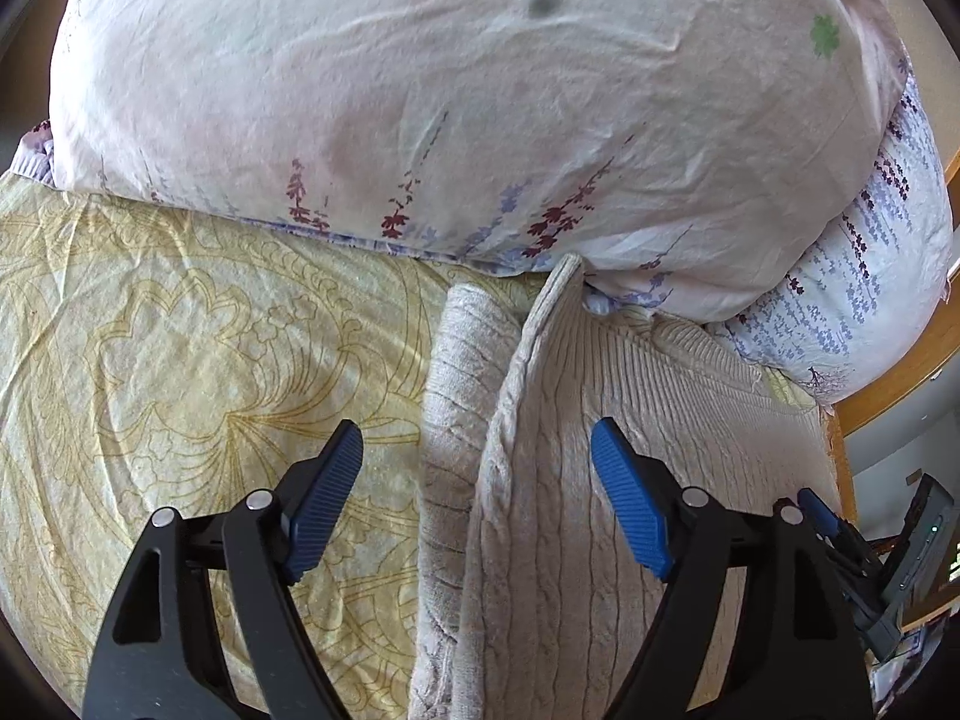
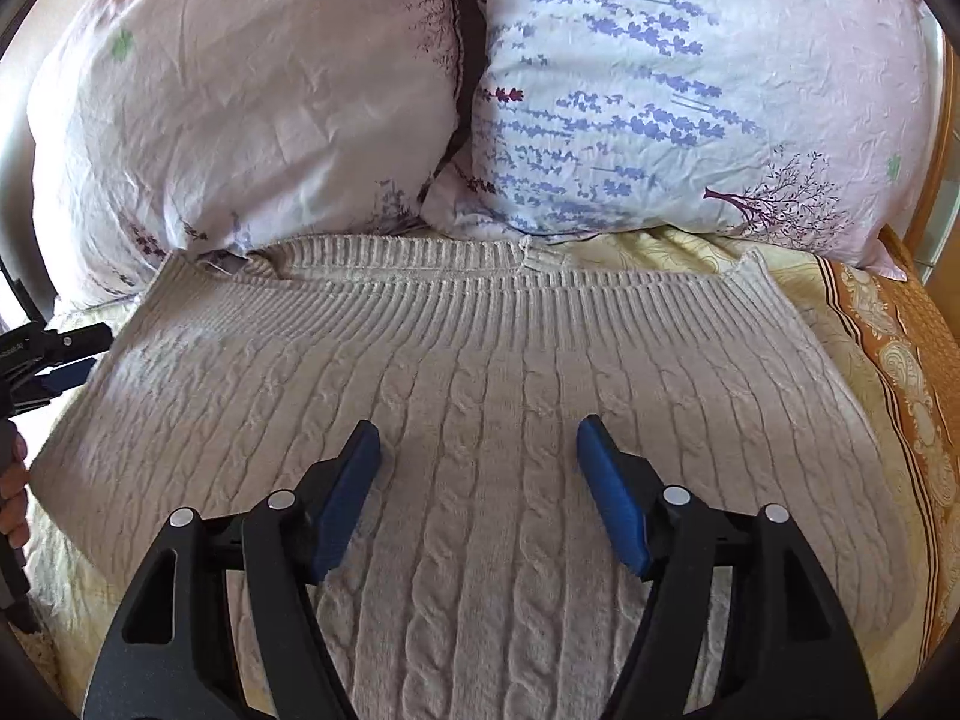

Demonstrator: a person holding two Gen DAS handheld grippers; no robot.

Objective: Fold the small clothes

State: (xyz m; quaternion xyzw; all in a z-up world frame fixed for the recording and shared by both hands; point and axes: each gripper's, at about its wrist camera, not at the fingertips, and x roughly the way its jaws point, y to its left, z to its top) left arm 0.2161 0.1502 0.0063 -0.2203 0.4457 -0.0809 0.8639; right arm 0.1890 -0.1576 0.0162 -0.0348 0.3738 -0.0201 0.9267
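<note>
The sweater (image 2: 480,396) is pale beige in cable knit with a ribbed hem, the bedsheet (image 1: 180,324) cream with yellow ornamental outlines and an orange-brown border, the pillows (image 2: 660,90) white with lavender-blue and maroon flower sprigs, and both tongs black with blue ribbed pads (image 2: 612,498).

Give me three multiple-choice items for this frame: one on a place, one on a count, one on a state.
1. Where does the sweater lie?
A. on the yellow bedsheet, in front of the pillows
B. on a wooden floor
C. draped over a chair

2. How many floral pillows show in the right wrist view?
A. one
B. two
C. four

3. How is the right gripper?
A. shut on the sweater
B. shut on a pillow
C. open above the sweater

Key: 1 A, its ribbed hem reaches the pillows; 2 B, left pillow and right pillow sit side by side; 3 C, the blue pads stand apart with nothing pinched.
</note>
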